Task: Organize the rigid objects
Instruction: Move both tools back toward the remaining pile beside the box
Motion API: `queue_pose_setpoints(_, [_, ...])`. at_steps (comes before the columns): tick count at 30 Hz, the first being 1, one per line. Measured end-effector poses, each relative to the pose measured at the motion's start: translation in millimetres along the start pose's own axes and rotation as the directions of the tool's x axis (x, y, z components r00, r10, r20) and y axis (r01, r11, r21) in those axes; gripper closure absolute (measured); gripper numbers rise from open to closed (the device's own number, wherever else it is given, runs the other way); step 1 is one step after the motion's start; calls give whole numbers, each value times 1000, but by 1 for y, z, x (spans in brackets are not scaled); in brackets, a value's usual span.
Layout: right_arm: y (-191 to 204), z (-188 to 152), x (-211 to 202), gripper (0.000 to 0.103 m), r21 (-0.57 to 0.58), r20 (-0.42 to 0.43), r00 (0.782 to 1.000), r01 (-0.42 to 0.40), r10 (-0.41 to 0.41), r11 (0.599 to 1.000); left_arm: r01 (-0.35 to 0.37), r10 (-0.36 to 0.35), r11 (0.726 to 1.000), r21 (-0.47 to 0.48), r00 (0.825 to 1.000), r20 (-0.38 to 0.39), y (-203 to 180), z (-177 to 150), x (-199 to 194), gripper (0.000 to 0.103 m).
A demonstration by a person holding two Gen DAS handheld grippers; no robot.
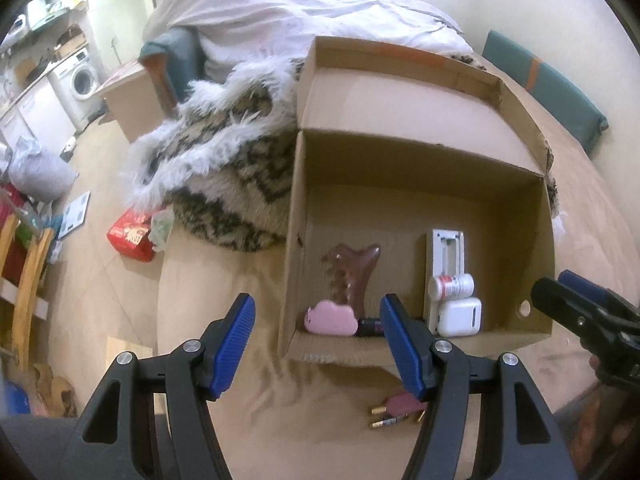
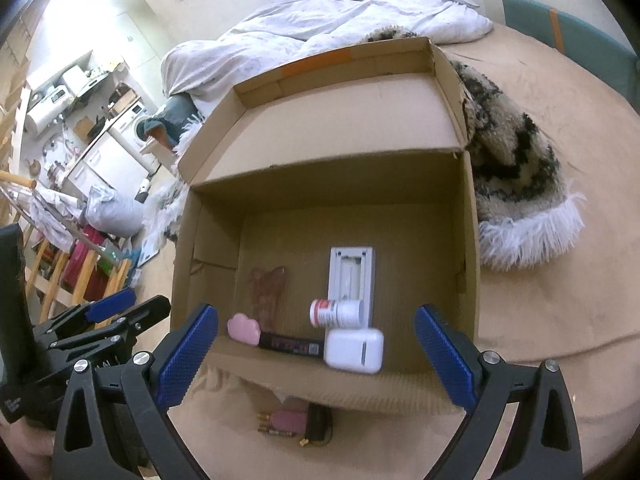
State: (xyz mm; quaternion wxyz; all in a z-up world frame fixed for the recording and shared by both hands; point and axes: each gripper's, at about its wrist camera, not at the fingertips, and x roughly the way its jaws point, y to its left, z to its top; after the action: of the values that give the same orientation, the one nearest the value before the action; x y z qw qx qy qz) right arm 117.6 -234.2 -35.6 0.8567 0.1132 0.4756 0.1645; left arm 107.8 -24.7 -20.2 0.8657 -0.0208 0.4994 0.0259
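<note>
An open cardboard box (image 1: pixel 400 168) (image 2: pixel 320 184) stands on the tan bedsheet. Inside lie a brown comb-like scraper (image 1: pixel 352 272) (image 2: pixel 268 288), a pink cloud-shaped case (image 1: pixel 332 318) (image 2: pixel 245 328), a dark tube (image 2: pixel 290 346), a white remote (image 1: pixel 447 256) (image 2: pixel 351 276), a white pill bottle (image 1: pixel 451 286) (image 2: pixel 336 313) and a white earbud case (image 1: pixel 459 317) (image 2: pixel 354 350). A pink plug with gold pins (image 1: pixel 396 410) (image 2: pixel 284 422) lies on the sheet in front of the box. My left gripper (image 1: pixel 316 344) and right gripper (image 2: pixel 316 356) are both open and empty at the box's near edge.
A furry patterned blanket (image 1: pixel 224 168) (image 2: pixel 516 168) and a white duvet (image 1: pixel 288 16) lie behind and beside the box. A teal cushion (image 1: pixel 552 84) sits at the far right. Off the bed's left edge are a red pack (image 1: pixel 132 238), a wooden chair (image 1: pixel 24 280) and a washing machine (image 1: pixel 82 76).
</note>
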Motion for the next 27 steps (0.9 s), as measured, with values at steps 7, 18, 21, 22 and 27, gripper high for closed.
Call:
queue_pose_setpoints(7, [1,-16,-7,0,2,-16,1000,-1,1,1000,2,-3,999,-51,1000,-24,11,-20,-2,41])
queue_pose_setpoints(18, [-6,-39,1,0,-2,-92,996,23,-23,1000,-19,13,997,-77,997,-75,20,-44,15,41])
queue_pose_setpoints(21, [-16,-42,5,0,22,-120,993,22,-19,1000,-27,19,995,-97,996,-86,25,-46,19,41])
queue_pose_setpoints(22, [-20,-43,7,0,41,-133,991,15,-10,999,-29,19,994,-106,996,-91,27,-47,21,41])
queue_pose_setpoints(27, [-36,-51,26,0,139,-225,974,7,25,990,-18,-2,987,-161,993,-122,34,-47,28,41])
